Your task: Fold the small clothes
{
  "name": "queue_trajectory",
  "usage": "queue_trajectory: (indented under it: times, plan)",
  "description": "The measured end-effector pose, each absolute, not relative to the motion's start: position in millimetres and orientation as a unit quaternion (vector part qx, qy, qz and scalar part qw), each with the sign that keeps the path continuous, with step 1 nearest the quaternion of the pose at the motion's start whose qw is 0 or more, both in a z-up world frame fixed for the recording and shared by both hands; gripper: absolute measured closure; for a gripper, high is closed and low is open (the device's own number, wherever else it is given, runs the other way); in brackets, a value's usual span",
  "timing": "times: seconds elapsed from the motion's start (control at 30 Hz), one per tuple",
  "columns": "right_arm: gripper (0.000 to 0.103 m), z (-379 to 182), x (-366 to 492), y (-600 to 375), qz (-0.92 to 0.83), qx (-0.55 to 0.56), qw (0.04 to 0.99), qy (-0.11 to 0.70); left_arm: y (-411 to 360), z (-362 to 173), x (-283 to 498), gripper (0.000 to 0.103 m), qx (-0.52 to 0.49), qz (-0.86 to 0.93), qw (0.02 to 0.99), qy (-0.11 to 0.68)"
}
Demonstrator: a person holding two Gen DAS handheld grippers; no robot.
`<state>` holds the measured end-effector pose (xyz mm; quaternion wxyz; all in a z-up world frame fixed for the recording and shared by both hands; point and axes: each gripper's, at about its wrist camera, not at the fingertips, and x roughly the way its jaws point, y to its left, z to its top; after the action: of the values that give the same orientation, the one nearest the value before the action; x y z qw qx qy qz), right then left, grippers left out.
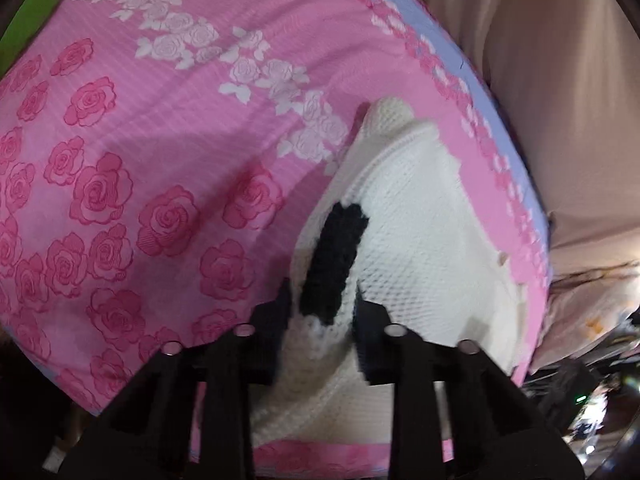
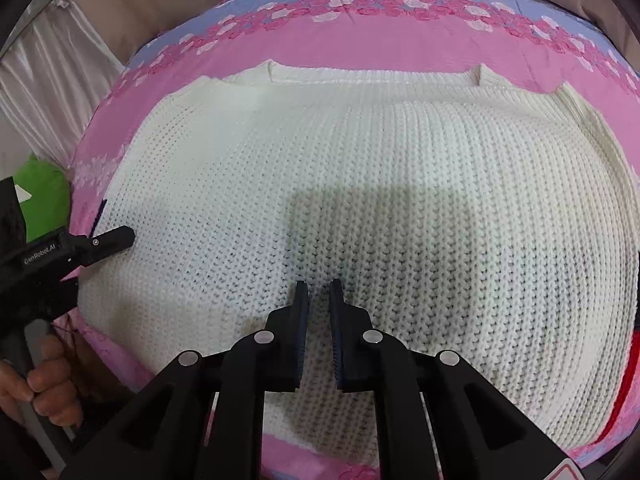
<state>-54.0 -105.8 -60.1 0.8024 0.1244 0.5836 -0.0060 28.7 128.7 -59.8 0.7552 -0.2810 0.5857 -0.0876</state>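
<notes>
A white knit sweater [image 2: 360, 184] lies spread flat on a pink rose-print sheet [image 2: 360, 44], collar at the far edge. In the left wrist view the sweater [image 1: 420, 248] shows a black knit patch [image 1: 336, 264]. My left gripper [image 1: 320, 300] has its jaws apart around the sweater's bunched side edge with the black patch between them; whether it grips is unclear. It also shows in the right wrist view [image 2: 120, 238] at the sweater's left edge. My right gripper [image 2: 319, 286] hovers over the sweater's near middle, jaws slightly apart and empty.
The pink sheet [image 1: 160, 160] covers a raised surface with a lilac border [image 1: 460, 52]. Beige curtains [image 1: 560, 80] hang behind. A green object [image 2: 40, 196] lies at the left. A red strip [image 2: 628, 380] shows at the right edge.
</notes>
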Motion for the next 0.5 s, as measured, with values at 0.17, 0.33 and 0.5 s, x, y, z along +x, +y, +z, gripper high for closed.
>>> queue_trajectory:
  times: [0.17,0.33,0.5]
  plan:
    - [0.095,-63.5,-48.1,-99.5,-0.006,0.104,0.811,0.576,96.0,5.1,21.1,0.087,-0.233,-0.153,0.804,0.525]
    - [0.095,-64.4,-60.7,-116.2,0.002,0.162,0.816,0.555,10.5,60.4,2.1,0.088,-0.158,-0.257,0.817,0.491]
    - [0.089,-47.2,-109.5,-168.9,-0.004,0.31,0.81,0.497,-85.7,55.2,-24.8,0.088,-0.078,-0.333,0.795,0.501]
